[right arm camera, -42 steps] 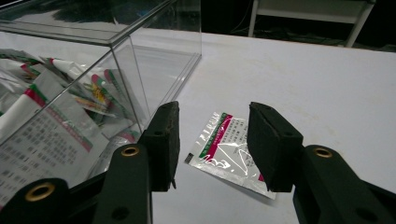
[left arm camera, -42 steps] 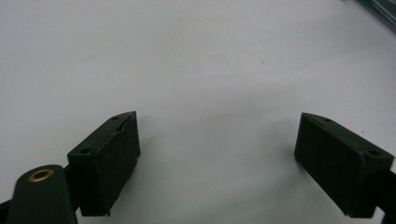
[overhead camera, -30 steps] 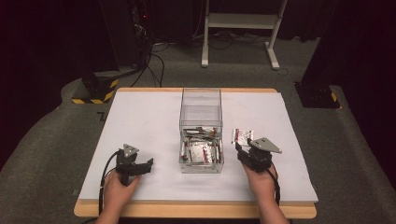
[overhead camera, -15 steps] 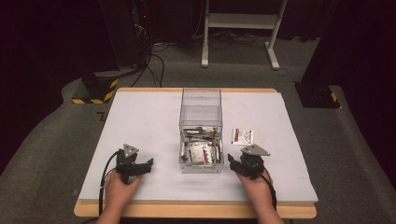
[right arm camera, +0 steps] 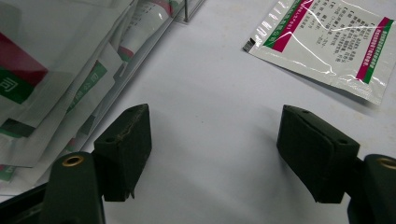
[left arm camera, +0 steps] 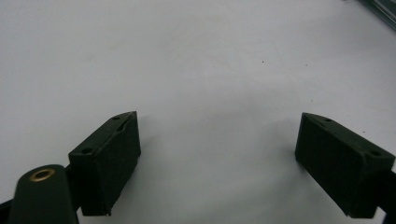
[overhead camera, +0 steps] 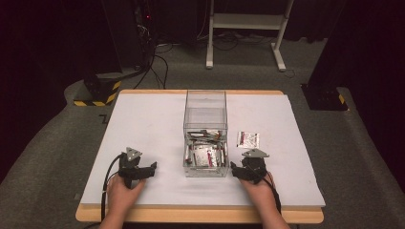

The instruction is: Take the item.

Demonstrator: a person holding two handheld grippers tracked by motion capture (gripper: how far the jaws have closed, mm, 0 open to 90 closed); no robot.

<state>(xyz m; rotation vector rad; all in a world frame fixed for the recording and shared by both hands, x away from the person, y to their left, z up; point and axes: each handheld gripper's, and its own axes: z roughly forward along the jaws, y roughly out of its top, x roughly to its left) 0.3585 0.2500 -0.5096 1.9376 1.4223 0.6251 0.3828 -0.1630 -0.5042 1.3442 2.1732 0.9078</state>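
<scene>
Table [overhead camera: 143, 124], white-topped, carrying all items. Clear box [overhead camera: 205, 102] at centre, upright and open-topped, its lower part stacked with sachets [overhead camera: 204, 155]. One loose sachet [overhead camera: 249, 139] flat on the table just right of the box, apart from its wall. Left gripper [overhead camera: 152, 168] low at the near left, well apart from the box; jaws wide apart over bare table, nothing between them, as in the left gripper view [left arm camera: 219, 158]. Right gripper [overhead camera: 235, 170] near the front right corner of the box; jaws likewise wide apart and empty.

Step in hand, as judged: pick-up of the loose sachet for transfer into the box. In the right gripper view, sachet [right arm camera: 327, 42] ahead of the jaws and offset toward the right-hand jaw, not yet between them, near edge well short of the pads; box wall and packed sachets close beside the left-hand jaw. Right gripper midpoint at [right arm camera: 215, 149].

For a clean grasp: advance forward and slightly right, away from the box wall; jaws kept open until one edge of the sachet lies between the pads; lower jaw slid under the thin foil edge, since flat packets resist pinching from above; closure near a corner, then lift clear over the rim.
</scene>
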